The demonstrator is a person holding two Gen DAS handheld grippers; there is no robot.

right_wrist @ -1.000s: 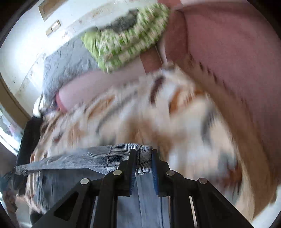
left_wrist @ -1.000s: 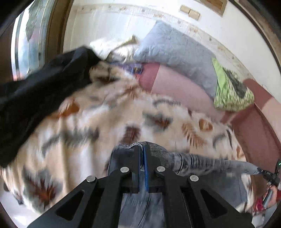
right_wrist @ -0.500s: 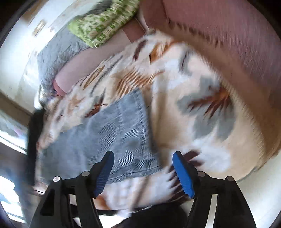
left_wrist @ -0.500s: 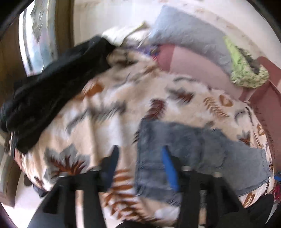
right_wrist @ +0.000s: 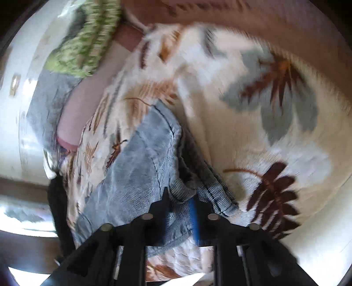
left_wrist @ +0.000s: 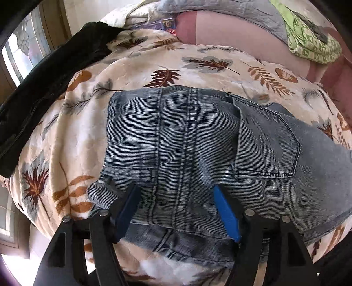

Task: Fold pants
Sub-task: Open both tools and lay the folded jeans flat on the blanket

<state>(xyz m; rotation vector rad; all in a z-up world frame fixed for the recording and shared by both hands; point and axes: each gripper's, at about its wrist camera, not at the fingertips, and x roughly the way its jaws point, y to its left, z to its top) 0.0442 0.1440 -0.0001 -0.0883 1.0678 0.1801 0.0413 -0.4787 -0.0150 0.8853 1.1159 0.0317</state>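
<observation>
The jeans (left_wrist: 189,140) lie folded on the leaf-print blanket (left_wrist: 72,136) over the sofa, back pocket up, so both ends sit within reach. The left gripper (left_wrist: 176,204) hangs over the near hem, its jaws just opened wide with denim beneath but not pinched. The right gripper (right_wrist: 181,202) has just closed narrowly on a bunched edge, likely to lift it for another fold.

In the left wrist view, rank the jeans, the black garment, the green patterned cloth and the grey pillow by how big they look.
1. jeans, nearest the camera
2. black garment
3. grey pillow and green patterned cloth: look alike, both cut off at the frame's edge, so unranked.
</observation>
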